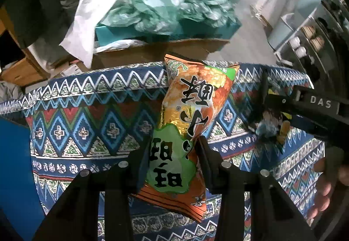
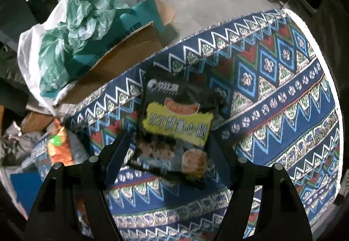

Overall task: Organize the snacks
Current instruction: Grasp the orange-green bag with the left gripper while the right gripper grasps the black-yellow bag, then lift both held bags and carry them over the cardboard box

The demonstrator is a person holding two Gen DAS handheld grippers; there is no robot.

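We see the left gripper (image 1: pixel 173 149) clenched on the crinkled orange-and-green foil snack bag (image 1: pixel 192 114), pinched at its waist for lifting off the blue patterned tablecloth (image 1: pixel 87 127). The right gripper (image 2: pixel 169 149) grips the flat black-and-yellow snack packet (image 2: pixel 174 129) by its 2 side edges above the cloth.

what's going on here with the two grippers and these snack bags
A person is sorting snack packets on a table covered with a blue patterned cloth, holding a gripper in each hand. The left gripper is pinched on an orange and green snack bag, whose lower half bulges between the fingers. The right gripper has a black snack packet with a yellow label between its fingers; the view is too blurred to tell if they press on it. Beyond the table edge sits a cardboard box stuffed with plastic bags.
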